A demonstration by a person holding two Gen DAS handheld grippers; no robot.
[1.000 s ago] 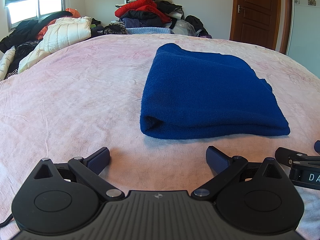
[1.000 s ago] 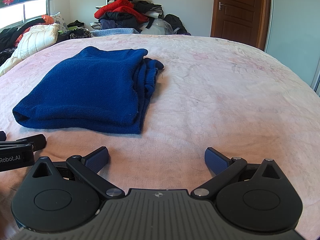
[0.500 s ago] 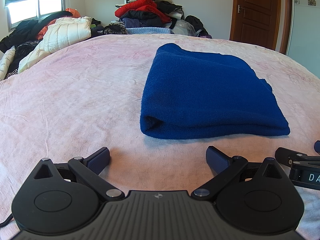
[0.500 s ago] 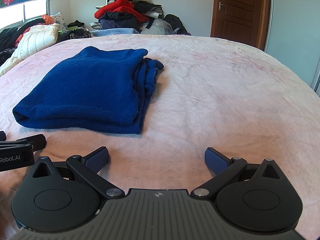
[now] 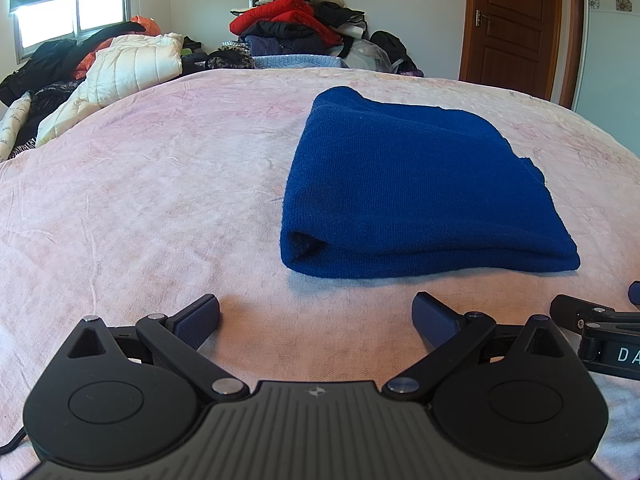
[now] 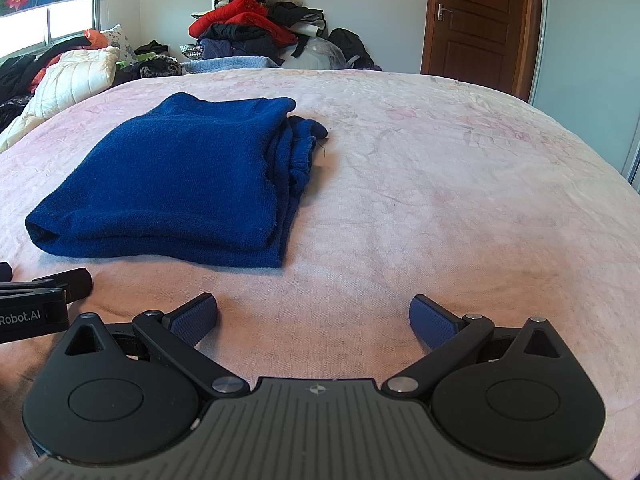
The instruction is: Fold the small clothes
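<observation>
left hand-held gripper (image 5: pixel 316 316): black body | blue ribbed pads | silver screws | right hand-held gripper (image 6: pixel 313 316): same

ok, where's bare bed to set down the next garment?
Free: the pink bedspread right of the folded blue garment, out to the bed edge; also left of it, up to the white quilted jacket. Crowded: the clothes pile at the far end.

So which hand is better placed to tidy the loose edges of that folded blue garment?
Right, probably. The blue garment's uneven layered edges face the open right tongs; the open left tongs face its rounded fold.
</observation>
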